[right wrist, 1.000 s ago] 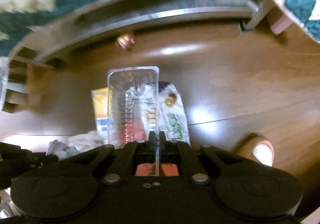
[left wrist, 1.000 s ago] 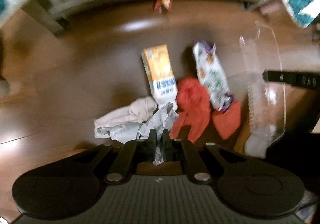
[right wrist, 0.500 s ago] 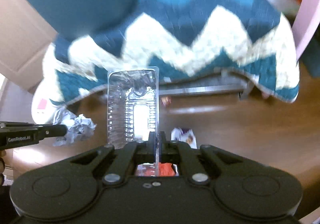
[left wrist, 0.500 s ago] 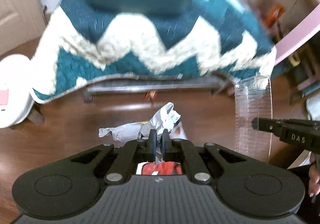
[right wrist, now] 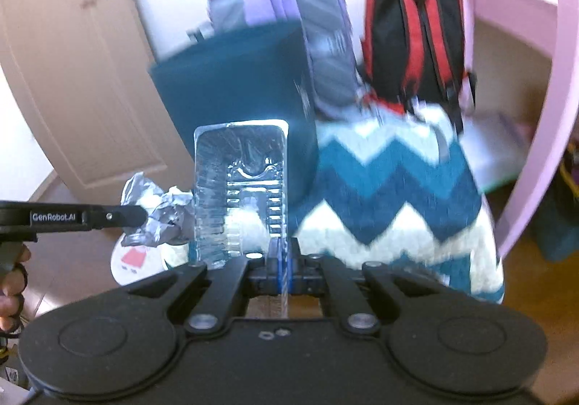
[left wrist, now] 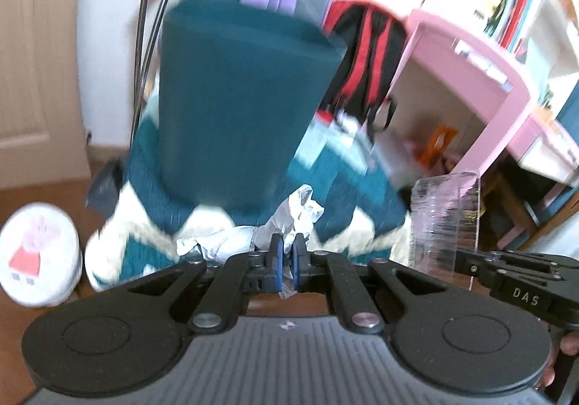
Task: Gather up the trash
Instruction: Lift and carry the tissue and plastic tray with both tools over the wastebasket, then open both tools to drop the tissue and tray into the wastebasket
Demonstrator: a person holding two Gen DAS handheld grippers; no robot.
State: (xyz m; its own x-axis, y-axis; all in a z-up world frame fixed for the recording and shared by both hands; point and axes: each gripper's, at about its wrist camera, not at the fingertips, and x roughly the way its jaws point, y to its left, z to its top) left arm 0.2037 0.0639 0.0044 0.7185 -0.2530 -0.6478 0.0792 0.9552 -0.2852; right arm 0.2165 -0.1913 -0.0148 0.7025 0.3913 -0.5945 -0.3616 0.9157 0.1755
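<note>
My left gripper is shut on a crumpled grey-white wrapper and holds it in the air; the wrapper also shows in the right wrist view, pinched by the left gripper's fingers. My right gripper is shut on the edge of a clear plastic tray, held upright. The tray also shows at the right of the left wrist view. Both grippers are raised off the floor, side by side.
A teal cushion and a teal-and-white zigzag blanket lie ahead. A purple backpack, a red-black backpack, a pink shelf, a door and a white round bin stand around.
Both grippers lifted from the floor with the wrapper and the clear tray. The view swung up from the floor litter to the blanket, cushion and backpacks.
</note>
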